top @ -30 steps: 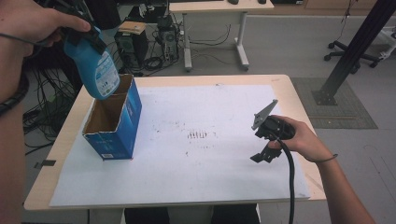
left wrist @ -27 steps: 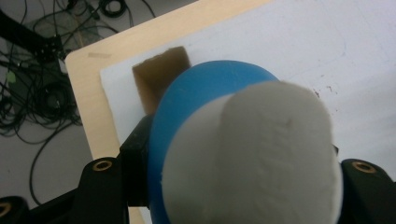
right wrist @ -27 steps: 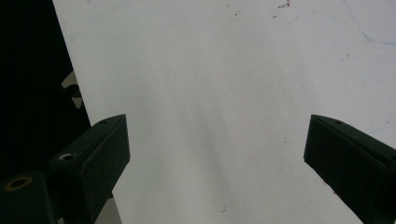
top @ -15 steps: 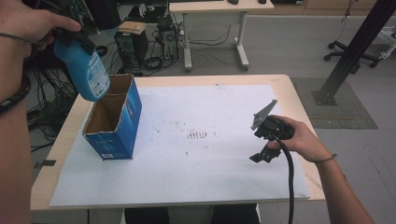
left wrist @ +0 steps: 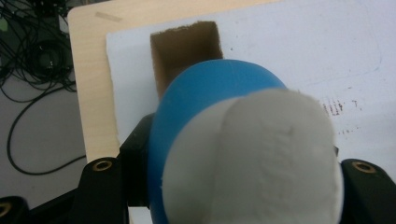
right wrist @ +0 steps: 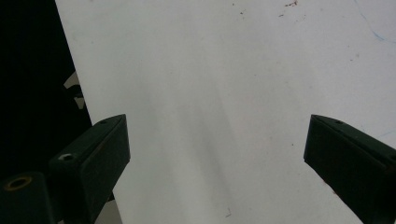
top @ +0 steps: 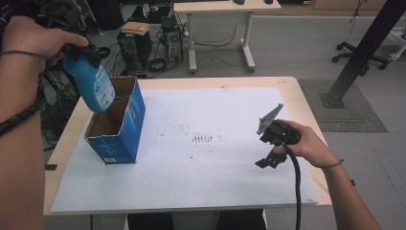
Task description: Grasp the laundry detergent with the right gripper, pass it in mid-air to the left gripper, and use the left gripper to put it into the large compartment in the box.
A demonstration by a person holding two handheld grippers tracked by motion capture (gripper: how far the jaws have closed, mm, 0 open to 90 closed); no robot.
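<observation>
The left gripper (top: 79, 60) clamped a blue bottle (top: 93, 84) by its white cap end, holding it tilted over the open top of a blue cardboard box (top: 119, 127) at the table's (top: 297, 91) left side. The right gripper (top: 268, 143) rested with jaws spread, empty, above the white sheet (top: 215, 182).

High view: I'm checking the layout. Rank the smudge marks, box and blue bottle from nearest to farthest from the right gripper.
From the right gripper:
1. Smudge marks, mid-sheet, just to its left.
2. Box, at the sheet's left edge.
3. Blue bottle, held in the left gripper above the box's far-left side.
</observation>
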